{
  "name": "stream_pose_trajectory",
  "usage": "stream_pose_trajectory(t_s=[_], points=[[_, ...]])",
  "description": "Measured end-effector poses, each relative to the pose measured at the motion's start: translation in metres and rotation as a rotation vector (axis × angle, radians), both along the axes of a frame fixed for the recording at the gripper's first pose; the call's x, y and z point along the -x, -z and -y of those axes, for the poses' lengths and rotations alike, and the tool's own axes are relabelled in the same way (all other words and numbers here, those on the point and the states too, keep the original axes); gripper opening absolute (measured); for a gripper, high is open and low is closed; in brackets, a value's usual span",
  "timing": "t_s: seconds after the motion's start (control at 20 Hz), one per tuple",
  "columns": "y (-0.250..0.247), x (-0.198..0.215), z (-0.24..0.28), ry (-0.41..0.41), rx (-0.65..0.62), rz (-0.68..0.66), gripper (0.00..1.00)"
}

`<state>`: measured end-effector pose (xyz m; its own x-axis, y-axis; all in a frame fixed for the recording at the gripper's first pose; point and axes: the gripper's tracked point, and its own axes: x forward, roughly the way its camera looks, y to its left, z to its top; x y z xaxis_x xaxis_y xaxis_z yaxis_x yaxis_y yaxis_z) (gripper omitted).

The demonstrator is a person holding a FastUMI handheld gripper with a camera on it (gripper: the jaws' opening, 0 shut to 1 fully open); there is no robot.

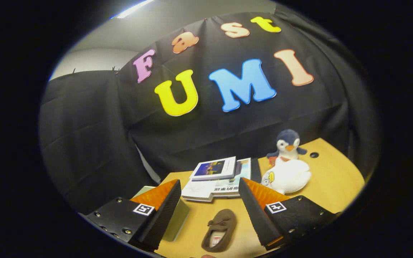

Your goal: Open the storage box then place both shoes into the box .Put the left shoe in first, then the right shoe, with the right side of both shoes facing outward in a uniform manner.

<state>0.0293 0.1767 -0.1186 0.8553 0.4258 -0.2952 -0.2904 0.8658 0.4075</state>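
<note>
This was a staged recording booth set up inside an office-like room, not a lived-in home. Black cloth [95, 136] hung as a backdrop around a light wooden tabletop [335, 190], which had a round cable hole [314, 154] of the kind found in office desks. Above the cloth showed a plain pale wall [95, 59] and a strip of ceiling light [133, 9]. The things on the tabletop looked like household props laid out for a demonstration: a stack of books [217, 179], a plush penguin [287, 145], a white plush toy [288, 176] and a small brown shoe [219, 229].
</note>
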Motion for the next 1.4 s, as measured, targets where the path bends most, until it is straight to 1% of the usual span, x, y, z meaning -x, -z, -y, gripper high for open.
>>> stream_pose_trajectory(t_s=[0.15, 0.25, 0.45, 0.55, 0.85, 0.95, 1.0, 1.15, 1.3, 1.4], points=[[0.033, 0.005, -0.047, -0.148, -0.068, -0.096, 0.97], [0.051, 0.010, -0.075, -0.230, -0.118, -0.170, 0.97], [0.089, 0.019, -0.119, -0.354, -0.209, -0.311, 0.97], [0.107, 0.019, -0.140, -0.399, -0.267, -0.381, 0.97], [0.140, 0.021, -0.180, -0.487, -0.442, -0.553, 0.96], [0.145, 0.022, -0.191, -0.503, -0.505, -0.604, 0.96], [0.145, 0.024, -0.194, -0.517, -0.541, -0.623, 0.96], [0.155, 0.028, -0.210, -0.559, -0.586, -0.675, 0.96], [0.151, 0.029, -0.223, -0.590, -0.685, -0.712, 0.96], [0.155, 0.027, -0.226, -0.591, -0.696, -0.727, 0.92]])
